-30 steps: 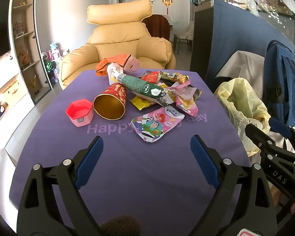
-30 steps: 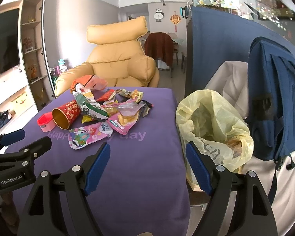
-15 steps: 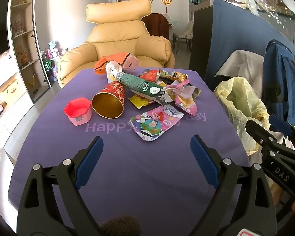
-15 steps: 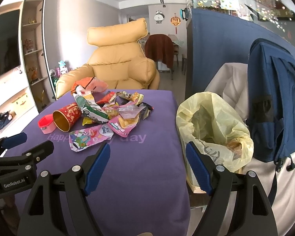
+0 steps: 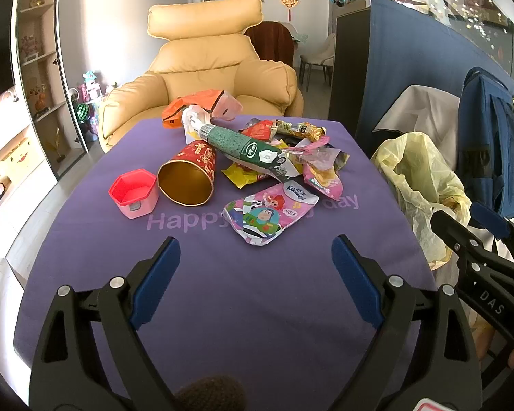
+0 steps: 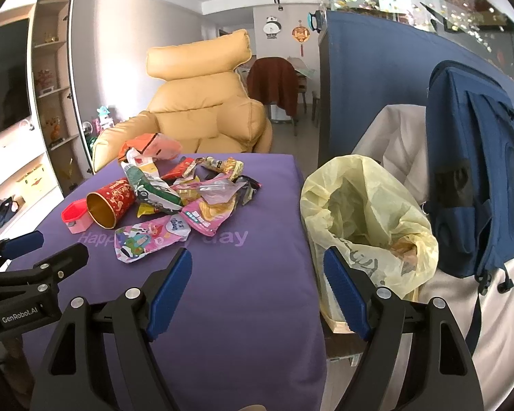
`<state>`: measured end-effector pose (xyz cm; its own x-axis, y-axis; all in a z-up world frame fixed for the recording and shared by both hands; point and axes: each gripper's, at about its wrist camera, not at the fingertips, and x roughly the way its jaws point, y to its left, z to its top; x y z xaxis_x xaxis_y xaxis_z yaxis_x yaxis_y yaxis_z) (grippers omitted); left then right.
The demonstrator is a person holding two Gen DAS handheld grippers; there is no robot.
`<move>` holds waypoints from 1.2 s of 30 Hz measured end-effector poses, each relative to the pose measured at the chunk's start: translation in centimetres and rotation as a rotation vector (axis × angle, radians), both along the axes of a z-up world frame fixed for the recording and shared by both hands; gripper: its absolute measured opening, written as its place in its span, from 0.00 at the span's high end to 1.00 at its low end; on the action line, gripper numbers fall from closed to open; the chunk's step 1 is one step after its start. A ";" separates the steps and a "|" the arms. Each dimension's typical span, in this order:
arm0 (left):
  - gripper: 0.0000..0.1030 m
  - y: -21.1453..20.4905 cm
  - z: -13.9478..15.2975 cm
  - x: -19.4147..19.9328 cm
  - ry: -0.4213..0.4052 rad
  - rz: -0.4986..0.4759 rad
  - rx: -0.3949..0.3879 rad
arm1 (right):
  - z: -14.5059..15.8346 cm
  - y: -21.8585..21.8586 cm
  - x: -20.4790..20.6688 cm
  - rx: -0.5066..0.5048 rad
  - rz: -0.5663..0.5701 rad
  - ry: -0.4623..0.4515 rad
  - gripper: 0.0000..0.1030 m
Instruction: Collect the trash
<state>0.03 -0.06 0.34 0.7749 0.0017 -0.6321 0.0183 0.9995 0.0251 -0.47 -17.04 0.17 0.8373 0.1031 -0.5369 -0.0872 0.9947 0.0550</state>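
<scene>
A pile of trash lies in the middle of the purple table [image 5: 222, 291]: a pink cartoon wrapper [image 5: 269, 214], a red paper cup with gold inside [image 5: 188, 174] on its side, a pink plastic tub [image 5: 133, 193], a green tube [image 5: 243, 147], and several snack wrappers [image 5: 320, 178]. A yellow trash bag [image 6: 366, 219] stands open off the table's right edge. My left gripper [image 5: 255, 263] is open and empty, hovering short of the cartoon wrapper. My right gripper [image 6: 257, 274] is open and empty above the table's right edge, next to the bag.
A tan armchair [image 5: 209, 68] stands behind the table. A blue backpack [image 6: 476, 178] sits on a white-covered seat to the right of the bag. A dark blue cabinet [image 6: 377, 78] rises behind. Shelves [image 5: 34, 68] line the left wall.
Both grippers have drifted slightly; the pile sits a little lower and nearer in the left wrist view. Both stay open and empty.
</scene>
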 end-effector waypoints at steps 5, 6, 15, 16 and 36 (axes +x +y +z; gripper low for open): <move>0.17 0.0 -0.1 0.0 0.000 0.000 -0.001 | 0.0 0.0 0.0 0.000 -0.001 -0.001 0.27; 0.17 -0.1 -0.2 0.1 0.001 0.000 -0.001 | 0.1 0.0 0.0 0.000 -0.002 -0.001 0.27; 0.17 -0.1 -0.1 0.1 0.000 -0.001 -0.001 | 0.1 -0.1 0.0 0.000 -0.002 0.000 0.27; 0.17 0.0 -0.1 0.0 0.001 -0.001 0.000 | 0.1 -0.1 0.0 0.000 -0.002 0.000 0.27; 0.17 0.0 -0.2 0.1 0.009 -0.002 -0.007 | 0.1 -0.2 0.1 0.000 -0.002 -0.001 0.27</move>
